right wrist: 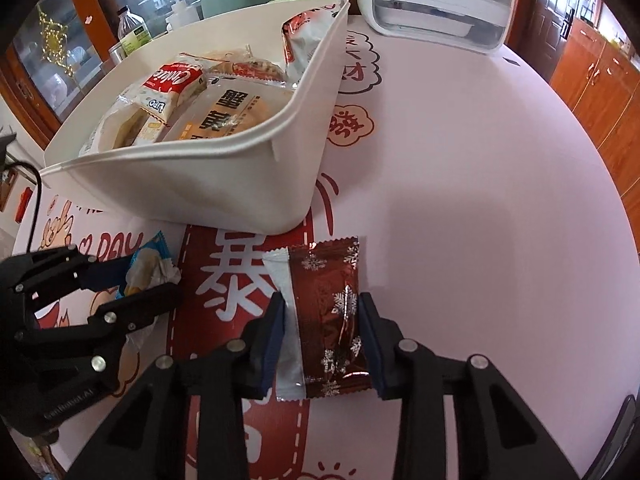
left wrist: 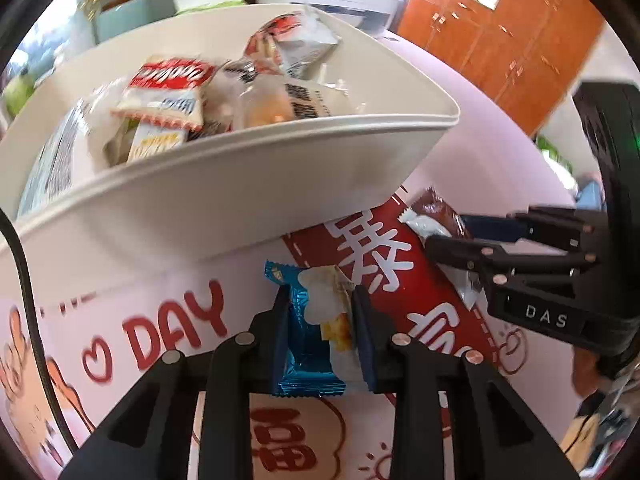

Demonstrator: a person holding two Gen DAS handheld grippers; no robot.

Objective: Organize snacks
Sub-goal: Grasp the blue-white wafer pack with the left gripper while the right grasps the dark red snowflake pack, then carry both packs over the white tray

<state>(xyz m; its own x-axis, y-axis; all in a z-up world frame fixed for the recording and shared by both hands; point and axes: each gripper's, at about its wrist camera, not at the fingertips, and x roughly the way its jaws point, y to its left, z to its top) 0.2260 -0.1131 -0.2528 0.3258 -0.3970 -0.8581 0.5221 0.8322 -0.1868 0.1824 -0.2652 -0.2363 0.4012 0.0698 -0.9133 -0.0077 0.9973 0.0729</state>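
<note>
Bin [right wrist: 224, 176] nearly full; left claw [left wrist: 320, 320] clamps the blue packet [left wrist: 308, 344], right claw [right wrist: 322, 336] the brown packet [right wrist: 328, 320] — last two, it seems.

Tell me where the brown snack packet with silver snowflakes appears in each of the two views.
Left wrist view: brown snowflake packet at right, in the right gripper.
Right wrist view: the packet at bottom centre, between the jaws.
Shared landmark: white bin.

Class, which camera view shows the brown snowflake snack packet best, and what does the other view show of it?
The right wrist view: the brown snowflake packet lies whole between the right tool's fingers. The left wrist view shows only its brown and white end, partly hidden by that tool.
</note>
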